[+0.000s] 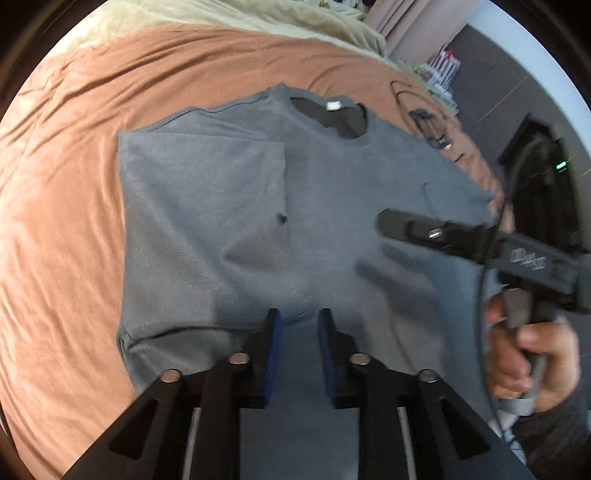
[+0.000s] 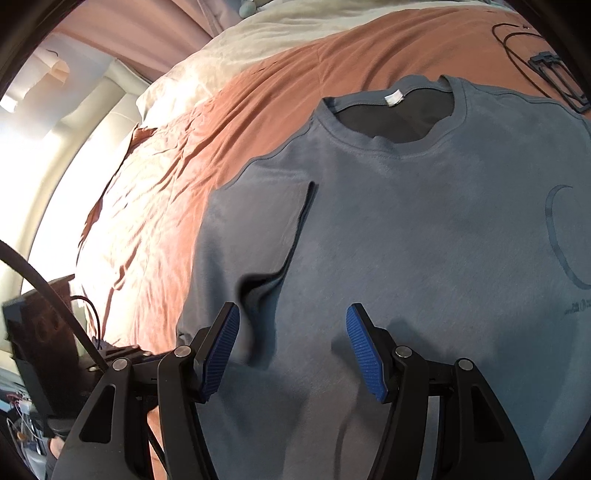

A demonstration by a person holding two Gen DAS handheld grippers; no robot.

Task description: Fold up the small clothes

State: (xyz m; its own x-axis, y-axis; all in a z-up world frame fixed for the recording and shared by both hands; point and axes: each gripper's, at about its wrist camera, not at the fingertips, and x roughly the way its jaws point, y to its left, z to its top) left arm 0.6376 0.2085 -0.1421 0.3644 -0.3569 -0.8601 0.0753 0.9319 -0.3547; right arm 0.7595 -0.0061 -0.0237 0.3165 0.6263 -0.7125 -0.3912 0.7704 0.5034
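A grey-blue T-shirt [image 1: 332,203] lies flat on the bed, collar and white label [image 1: 333,105] at the far side. Its left sleeve [image 1: 207,192] is folded inward over the body. My left gripper [image 1: 301,332] hovers over the shirt's near hem, its blue pads a narrow gap apart with no cloth between them. My right gripper [image 1: 391,223], held by a hand [image 1: 528,350], reaches in from the right above the shirt. In the right wrist view that gripper [image 2: 293,347] stands wide open over the shirt [image 2: 424,240], beside the folded sleeve's edge [image 2: 295,236].
The orange-brown bed cover [image 1: 74,184] spreads to the left and beyond the shirt. A cream blanket [image 1: 221,18] lies at the far end. A black cable and small black frame [image 2: 554,74] rest on the bed past the collar. Dark furniture [image 1: 535,177] stands beside the bed.
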